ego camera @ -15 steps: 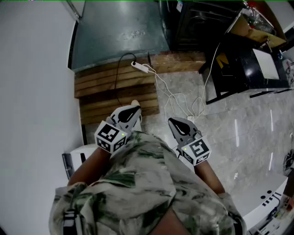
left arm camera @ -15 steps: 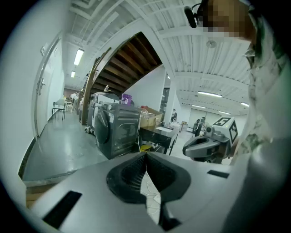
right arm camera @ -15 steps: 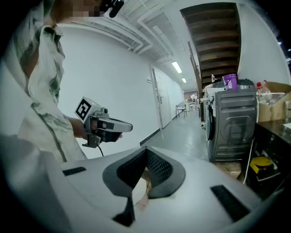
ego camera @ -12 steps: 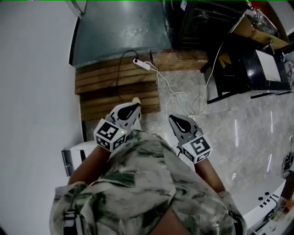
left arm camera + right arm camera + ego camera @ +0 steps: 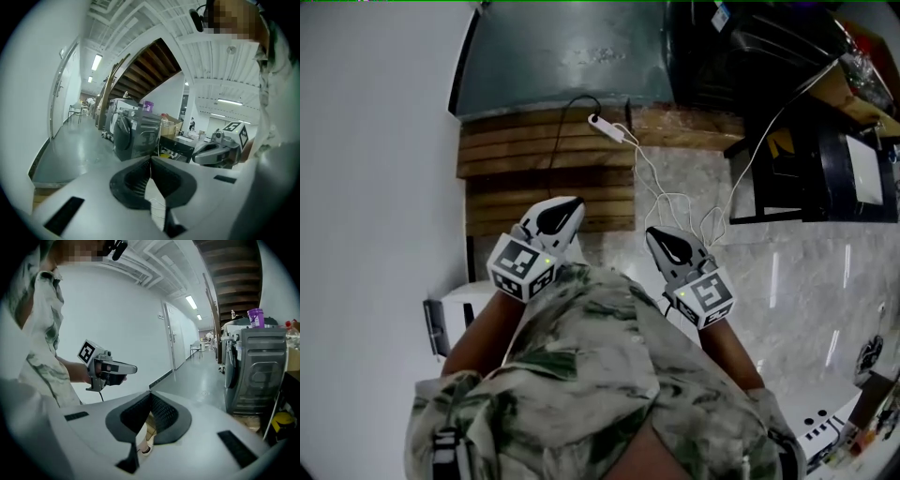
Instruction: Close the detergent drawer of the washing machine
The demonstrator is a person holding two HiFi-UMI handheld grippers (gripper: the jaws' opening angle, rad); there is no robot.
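I hold both grippers level in front of my body, over the floor. In the head view my left gripper (image 5: 572, 203) and my right gripper (image 5: 652, 232) point away from me, side by side. Each gripper view shows its own jaws closed tip to tip with nothing between them: left gripper (image 5: 151, 160), right gripper (image 5: 150, 396). A dark grey washing machine (image 5: 135, 135) stands some way ahead down the hall, also seen as the washing machine (image 5: 257, 369) in the right gripper view. I cannot make out a detergent drawer in any view.
A wooden pallet platform (image 5: 546, 178) lies ahead, with a white power strip (image 5: 607, 128) and a loose cable (image 5: 675, 202) trailing over the marble floor. A black table (image 5: 811, 164) stands right. White appliances sit at lower left (image 5: 455, 307) and lower right (image 5: 825, 427).
The head view has shifted, so the pallet and the black table sit lower and further right. Both grippers stay shut in front of my body, almost unmoved.
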